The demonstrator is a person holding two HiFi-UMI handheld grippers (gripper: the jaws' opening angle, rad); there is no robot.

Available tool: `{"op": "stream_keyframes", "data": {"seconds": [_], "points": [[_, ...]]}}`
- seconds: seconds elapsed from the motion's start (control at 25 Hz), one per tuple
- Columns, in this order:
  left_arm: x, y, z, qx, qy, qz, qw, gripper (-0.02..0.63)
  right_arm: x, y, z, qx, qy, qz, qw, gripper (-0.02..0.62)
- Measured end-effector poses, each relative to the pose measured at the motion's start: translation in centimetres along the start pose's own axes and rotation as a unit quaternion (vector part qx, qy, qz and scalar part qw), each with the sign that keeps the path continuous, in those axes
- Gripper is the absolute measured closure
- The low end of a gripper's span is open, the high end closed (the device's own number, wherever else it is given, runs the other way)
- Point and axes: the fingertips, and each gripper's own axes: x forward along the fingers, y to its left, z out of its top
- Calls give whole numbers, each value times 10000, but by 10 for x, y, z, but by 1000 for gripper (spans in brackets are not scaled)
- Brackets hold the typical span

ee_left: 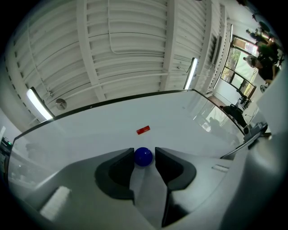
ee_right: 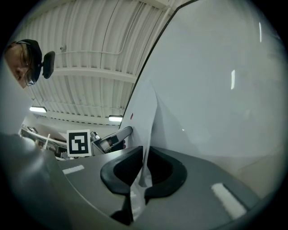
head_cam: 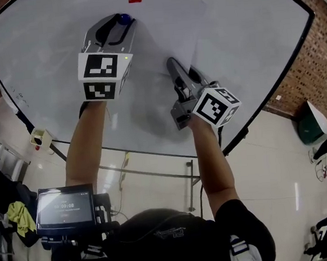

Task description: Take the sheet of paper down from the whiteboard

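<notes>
Up against a glossy white whiteboard (head_cam: 246, 36), clamps the left gripper (ee_left: 145, 156) on a round blue magnet (head_cam: 123, 18) stuck to the board, near a small red rectangular tab (ee_left: 143, 130). Further right, pinches in the right gripper (ee_right: 146, 155) an edge of the white paper sheet (ee_right: 146, 112), bowed away from the board there.

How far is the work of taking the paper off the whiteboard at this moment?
Done: both grippers have their grip. In hand: the right gripper pinches the sheet of paper, its edge lifted off the whiteboard; the left gripper is closed round the blue magnet on the board. Left: pulling the magnet away and taking the sheet down.
</notes>
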Motion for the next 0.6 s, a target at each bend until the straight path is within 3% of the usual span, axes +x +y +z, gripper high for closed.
{"op": "stream_keyframes", "data": {"seconds": [0.08,0.32,0.6], "points": [[-1,3,-1,18,19,2,10000,463,4,1,0,-5,-43,-7,10000,580],[-1,3,-3,137,16,41,9999,482,3,10,-3,-33,-19,110,9999,581],[-2,3,-10,-81,32,49,10000,483,-4,13,-1,-286,-35,21,9996,581]]}}
